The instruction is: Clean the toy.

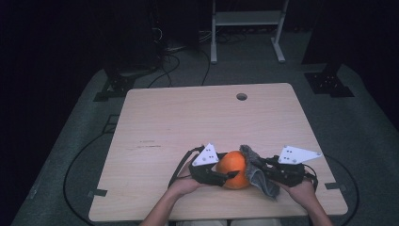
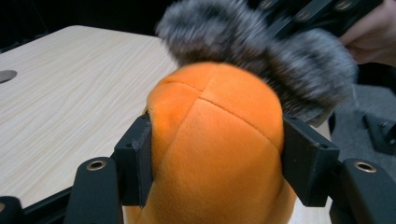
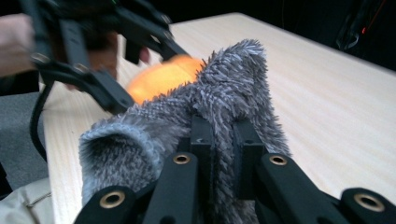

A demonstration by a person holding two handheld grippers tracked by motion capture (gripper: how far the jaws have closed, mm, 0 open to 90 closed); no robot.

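Observation:
An orange plush ball (image 1: pixel 234 169) sits near the table's front edge, and my left gripper (image 1: pixel 229 173) is shut on it. In the left gripper view its two black pads press into the sides of the ball (image 2: pixel 215 140). A grey fuzzy cloth (image 1: pixel 261 178) lies against the ball's right side and drapes over its top (image 2: pixel 261 51). My right gripper (image 1: pixel 264 170) is shut on that cloth, and the right gripper view shows the jaws pinching a fold of it (image 3: pixel 224 98). Behind the cloth there, the ball (image 3: pixel 159 79) and the left gripper (image 3: pixel 93 70) are visible.
The light wooden table (image 1: pixel 188 117) has a round cable hole (image 1: pixel 241 96) near its far edge. A white metal frame (image 1: pixel 247 28) and cables stand on the dark floor beyond. Both forearms come in at the front edge.

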